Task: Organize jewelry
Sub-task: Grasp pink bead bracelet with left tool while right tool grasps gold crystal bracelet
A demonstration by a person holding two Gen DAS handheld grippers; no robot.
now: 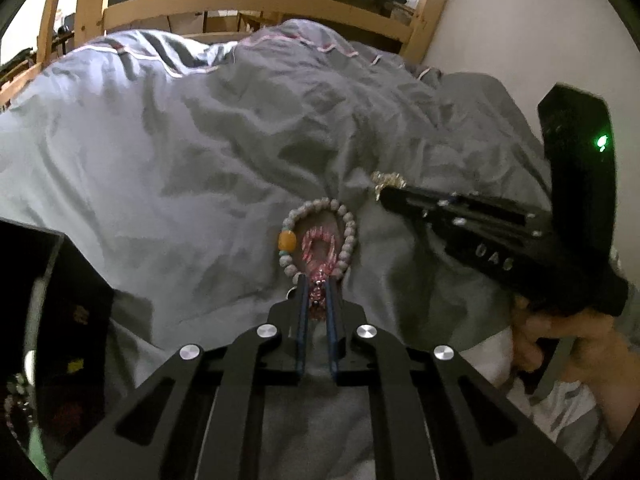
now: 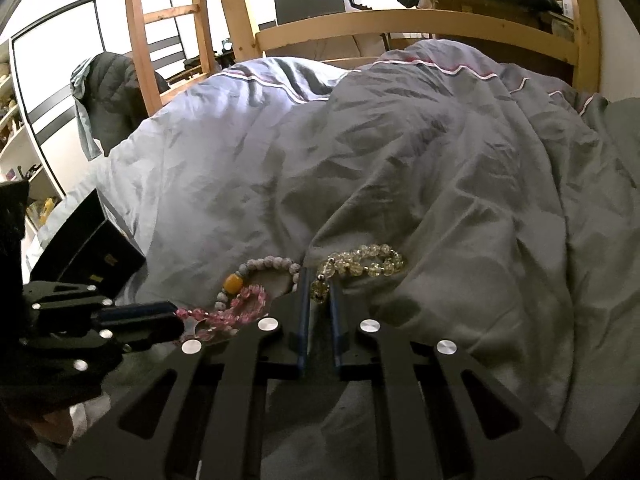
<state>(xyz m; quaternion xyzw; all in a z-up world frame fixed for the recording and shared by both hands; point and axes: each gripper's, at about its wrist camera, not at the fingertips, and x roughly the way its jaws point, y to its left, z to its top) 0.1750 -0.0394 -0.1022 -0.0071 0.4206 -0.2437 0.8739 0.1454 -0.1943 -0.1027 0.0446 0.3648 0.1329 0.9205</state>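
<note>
On the bed (image 1: 160,152), the left claw (image 1: 316,300) pinches a limp pink bracelet (image 1: 320,248) and the right claw (image 2: 320,292) a slippery yellow bracelet (image 2: 360,262), each gripped by its beads.

Wooden bunk frame (image 2: 400,20), rumpled grey duvet (image 2: 400,152)

We see a pink crystal bead bracelet (image 1: 320,248), a pale grey bead bracelet (image 1: 344,216) with one amber bead, a clear yellowish crystal bracelet (image 2: 360,264), and a plain grey crumpled duvet (image 1: 200,140).
</note>
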